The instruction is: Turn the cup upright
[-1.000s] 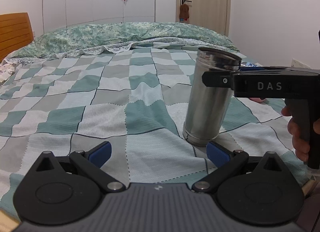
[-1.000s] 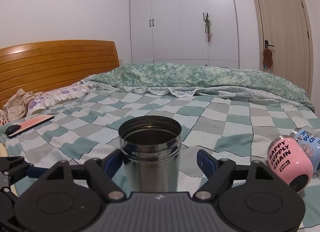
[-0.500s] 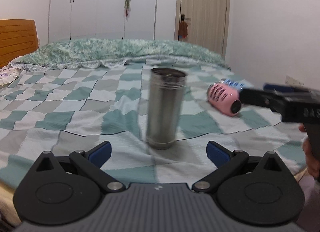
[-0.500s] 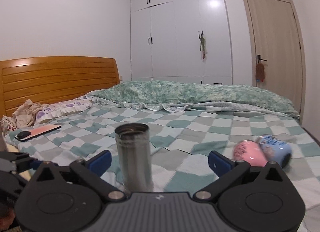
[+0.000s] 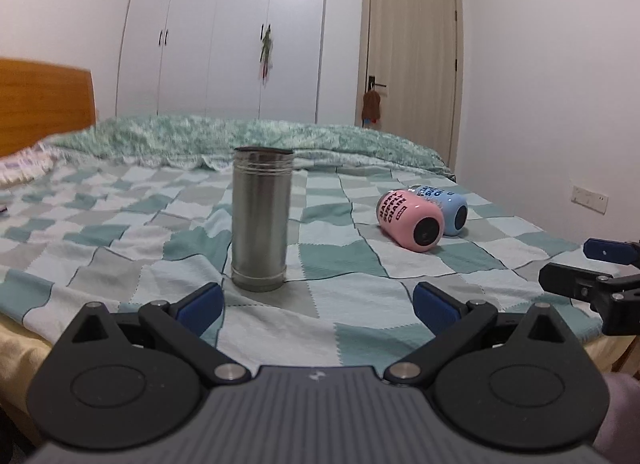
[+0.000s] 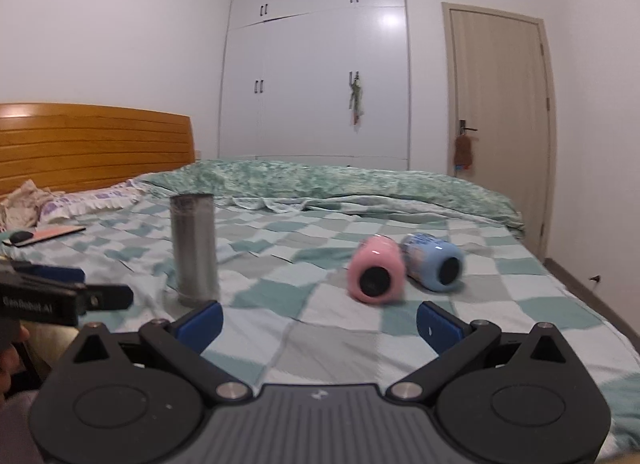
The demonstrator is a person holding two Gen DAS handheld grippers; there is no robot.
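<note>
The tall cylindrical stainless-steel cup (image 5: pixel 260 220) stands upright on the green, grey and white checked bedspread (image 5: pixel 120 248), mouth up, just left of centre in my left wrist view and in the left-centre of my right wrist view (image 6: pixel 194 250). Nothing touches it.

My left gripper (image 5: pixel 316 300) fills the bottom of its own view with its blue-padded fingers (image 5: pixel 200 304) spread wide and nothing between them; the steel cup stands just beyond the left pad, apart from it. My right gripper (image 6: pixel 318 318) is likewise spread wide and holds nothing, low in its frame and pointed at the bedspread between the steel cup and the two mugs.

To the right of the steel cup, a pink rounded mug with dark lettering (image 5: pixel 410 220) lies on its side, its dark mouth facing me, with a light-blue rounded mug (image 5: pixel 450 210) lying just beside it. In the right wrist view both are blurred. My right gripper also shows at the right edge of the left wrist view (image 5: pixel 592 276), and my left gripper at the left edge of the right wrist view (image 6: pixel 68 292).
</note>
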